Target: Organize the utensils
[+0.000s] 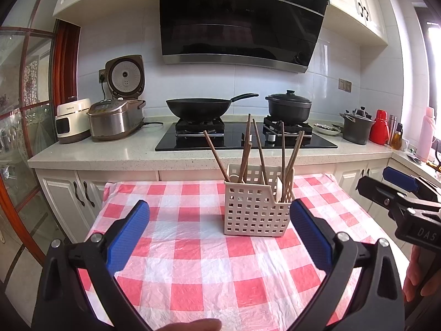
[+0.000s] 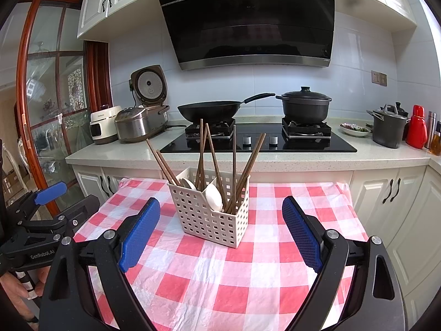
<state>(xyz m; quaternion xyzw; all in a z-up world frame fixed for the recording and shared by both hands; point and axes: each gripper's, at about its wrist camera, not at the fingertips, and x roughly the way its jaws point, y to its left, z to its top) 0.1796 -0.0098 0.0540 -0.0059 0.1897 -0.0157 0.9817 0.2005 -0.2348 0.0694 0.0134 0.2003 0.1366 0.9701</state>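
A cream perforated utensil holder (image 1: 255,212) (image 2: 210,218) stands on the red-and-white checked tablecloth (image 1: 198,264) (image 2: 220,281). Several wooden chopsticks (image 1: 260,150) (image 2: 215,153) lean out of it, and white spoons (image 2: 214,196) sit inside. My left gripper (image 1: 219,220) is open and empty, just in front of the holder. My right gripper (image 2: 220,218) is open and empty, its fingers either side of the holder and nearer to me. The right gripper also shows at the right edge of the left wrist view (image 1: 399,190); the left gripper shows at the left edge of the right wrist view (image 2: 49,201).
Behind the table runs a kitchen counter (image 1: 110,151) with a black hob, a wok (image 1: 198,107), a black lidded pot (image 1: 288,107), rice cookers (image 1: 115,118), a grey pot (image 1: 355,127) and a red flask (image 1: 380,127). White cabinets stand below. A glass door is at left.
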